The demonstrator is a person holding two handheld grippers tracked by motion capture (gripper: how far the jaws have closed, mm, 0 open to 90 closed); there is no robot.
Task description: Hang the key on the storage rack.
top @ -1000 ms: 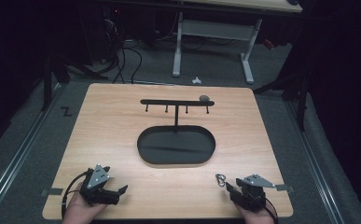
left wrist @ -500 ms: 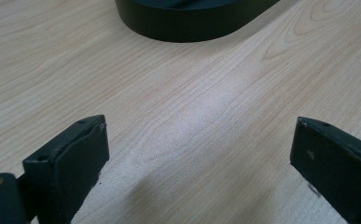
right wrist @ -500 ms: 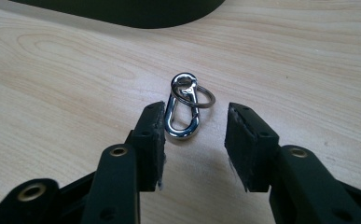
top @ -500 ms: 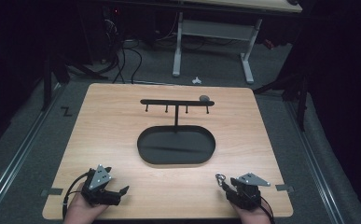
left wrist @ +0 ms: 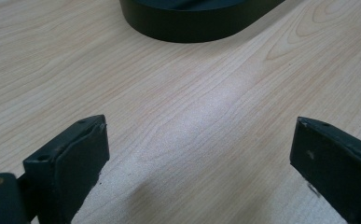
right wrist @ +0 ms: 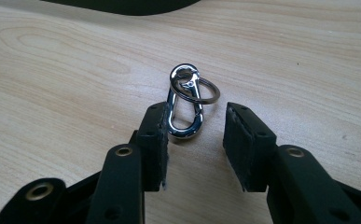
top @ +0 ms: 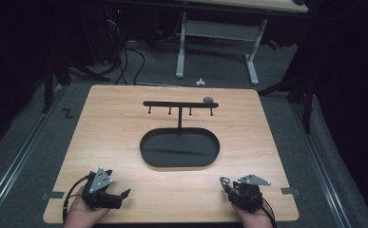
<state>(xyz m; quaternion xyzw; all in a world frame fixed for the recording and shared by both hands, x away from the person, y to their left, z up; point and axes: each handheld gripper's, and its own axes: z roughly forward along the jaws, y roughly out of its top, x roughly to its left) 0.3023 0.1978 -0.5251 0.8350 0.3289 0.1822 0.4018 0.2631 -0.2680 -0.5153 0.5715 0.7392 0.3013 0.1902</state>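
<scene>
Carabiner clip [right wrist: 183, 107] with split ring [right wrist: 197, 91], chrome, flat on wooden table [top: 115, 133]; seen in lower centre of right gripper view, and as small glint at lower right of high view [top: 225, 181]. Sits between tips of right gripper [right wrist: 194, 135]: left pad at or just touching clip's side, right pad apart from it with bare wood between. Jaws part open, just been closing; not clamped on clip. Right gripper at lower right of high view [top: 236, 187], held in hand [top: 253, 219] at table's near edge.

Left gripper [left wrist: 199, 154] wide open, bare tabletop between pads, nothing held. Placed lower left in high view [top: 117, 194], hand [top: 79, 216] behind it.

Black oval base [top: 179, 147] mid-table, upright post with crossbar [top: 179, 104] of four pegs above it. Small grey object [top: 208, 99] at crossbar's right end; identity unclear.
</scene>
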